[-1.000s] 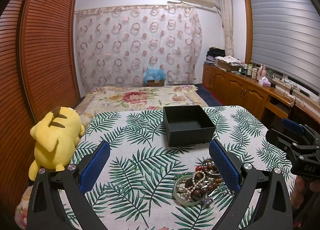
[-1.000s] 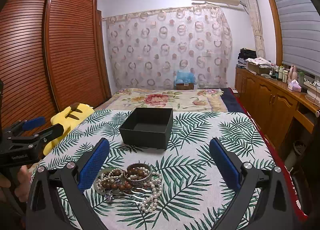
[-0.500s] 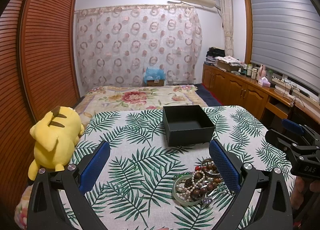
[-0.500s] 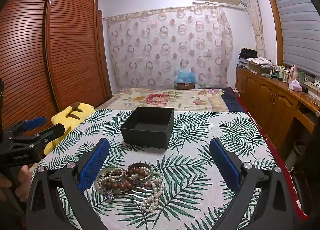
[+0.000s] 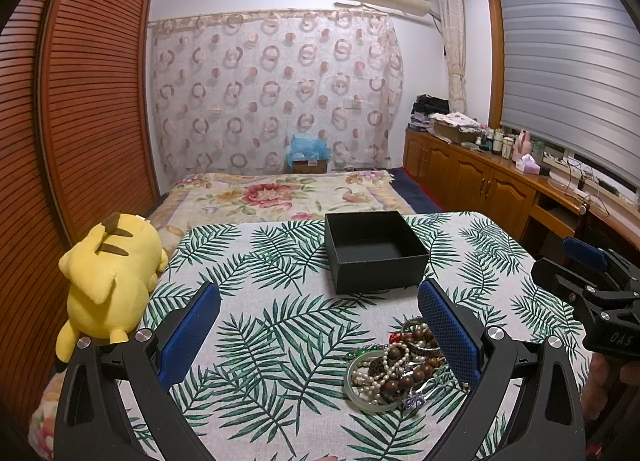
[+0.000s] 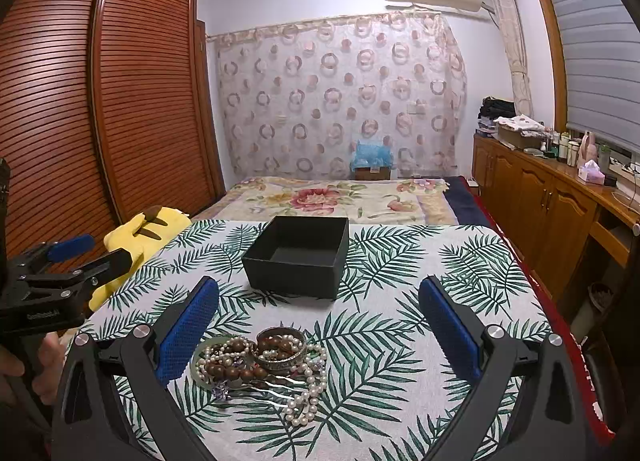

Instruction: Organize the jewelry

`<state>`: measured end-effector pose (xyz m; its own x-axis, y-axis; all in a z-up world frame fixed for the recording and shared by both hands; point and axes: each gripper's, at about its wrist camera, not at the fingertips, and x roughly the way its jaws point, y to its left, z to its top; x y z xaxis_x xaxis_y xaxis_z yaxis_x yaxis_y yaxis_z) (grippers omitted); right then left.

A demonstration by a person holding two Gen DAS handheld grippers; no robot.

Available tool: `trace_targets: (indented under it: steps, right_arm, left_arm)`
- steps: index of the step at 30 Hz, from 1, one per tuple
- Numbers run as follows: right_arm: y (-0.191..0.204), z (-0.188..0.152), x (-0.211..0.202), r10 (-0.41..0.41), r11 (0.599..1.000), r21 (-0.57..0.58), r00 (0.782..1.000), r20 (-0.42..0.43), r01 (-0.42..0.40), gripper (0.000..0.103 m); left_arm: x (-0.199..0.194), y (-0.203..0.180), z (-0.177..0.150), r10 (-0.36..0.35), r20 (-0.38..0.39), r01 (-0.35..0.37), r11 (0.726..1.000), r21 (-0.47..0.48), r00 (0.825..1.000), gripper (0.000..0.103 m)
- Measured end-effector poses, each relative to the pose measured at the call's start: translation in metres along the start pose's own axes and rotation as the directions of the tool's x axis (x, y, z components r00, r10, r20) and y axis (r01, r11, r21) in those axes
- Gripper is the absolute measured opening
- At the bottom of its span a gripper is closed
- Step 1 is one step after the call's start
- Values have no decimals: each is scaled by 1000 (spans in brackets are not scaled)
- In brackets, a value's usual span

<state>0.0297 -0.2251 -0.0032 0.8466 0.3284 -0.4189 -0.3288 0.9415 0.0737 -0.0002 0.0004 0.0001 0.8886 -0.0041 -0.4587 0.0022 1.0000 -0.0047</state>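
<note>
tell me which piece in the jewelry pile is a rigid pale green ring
The jade-like bangle at the pile's edge: one smooth translucent hoop, unlike the beaded strands.

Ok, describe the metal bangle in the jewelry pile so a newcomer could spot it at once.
Start at the leaf-print tablecloth; nearer the camera than the black box lies the jewelry pile. On the pile's box side sits the metal bangle, a wide engraved band ringing brown beads, unlike the pale green bangle and the pearl strands around it.
</note>
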Motion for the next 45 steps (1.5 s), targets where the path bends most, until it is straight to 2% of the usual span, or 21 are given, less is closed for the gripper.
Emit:
trace_targets:
  steps: [13, 18, 23, 28, 30, 34, 40, 45]
  right_arm:
    - [8, -4, 13, 26, 1000, -9, 999, -22, -26, 101]
    - [5, -5, 24, 64, 997, -30, 996, -62, -66, 100]
    - [2, -12, 41, 83, 994, -54, 989, -125, -91, 95]
    - [6, -24, 63, 134, 987, -61, 969, -208, -150, 90]
    - [10, -30, 75, 157, 982, -66, 956, -247, -178, 86]
    - [17, -40, 96, 180, 974, -75, 929, -322, -215, 85]
    - [21, -49, 119, 219, 965, -47, 893, -392, -258, 84]
    - [24, -53, 136, 231, 960, -44, 870, -435, -277, 78]
  left_arm:
    - [4, -3, 5, -11, -23, 11, 1000, 7, 1000, 96]
    - [21, 1, -12, -23, -58, 23, 1000, -9, 998, 96]
    - [32, 9, -21, -35, -97, 33, 999, -19, 995, 96]
    - [42, 15, -32, -48, -136, 46, 999, -16, 990, 96]
    - [45, 17, -35, -51, -154, 50, 999, -12, 987, 96]
    - [51, 20, -43, -52, -185, 52, 999, -4, 981, 96]
    - [60, 26, -54, -49, -230, 49, 999, -6, 972, 96]
    - [65, 27, -59, -55, -253, 55, 998, -6, 966, 96]
